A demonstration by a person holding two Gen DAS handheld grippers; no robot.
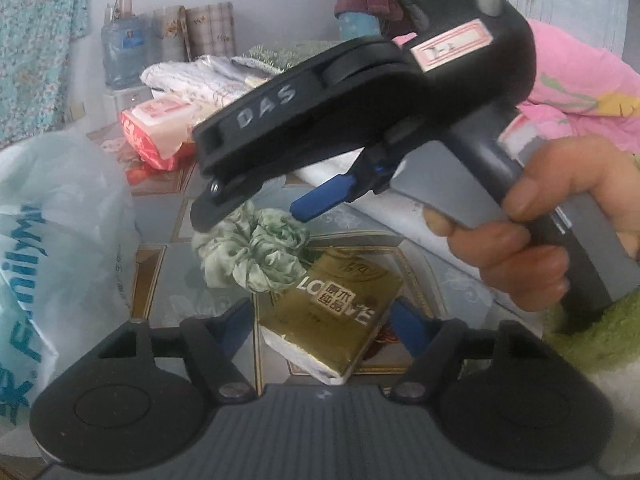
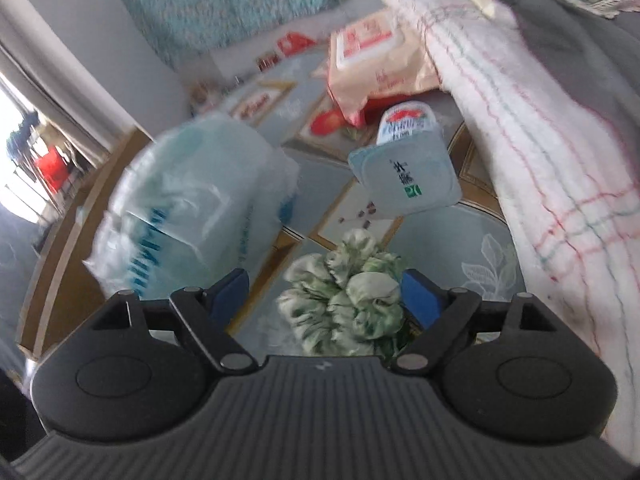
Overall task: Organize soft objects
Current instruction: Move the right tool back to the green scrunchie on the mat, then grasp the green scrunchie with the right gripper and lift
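Observation:
A green-and-white fabric scrunchie [image 1: 256, 250] lies on the patterned table, partly on a gold tissue pack [image 1: 332, 320]. My right gripper [image 1: 260, 212] hovers just above it in the left wrist view, jaws open. In the right wrist view the scrunchie [image 2: 348, 300] sits between the open blue fingers [image 2: 420, 304], nearer the right one; the gripper [image 2: 324, 300] holds nothing. My left gripper [image 1: 324, 324] is open and empty, with the gold pack between its fingers.
A white plastic bag [image 1: 52, 240] with blue print stands at left, also in the right wrist view [image 2: 188, 200]. A pink wipes pack [image 2: 376, 64], a yogurt cup [image 2: 404, 164] and a striped white towel [image 2: 540, 140] lie beyond. Pink bedding [image 1: 572, 80] is at right.

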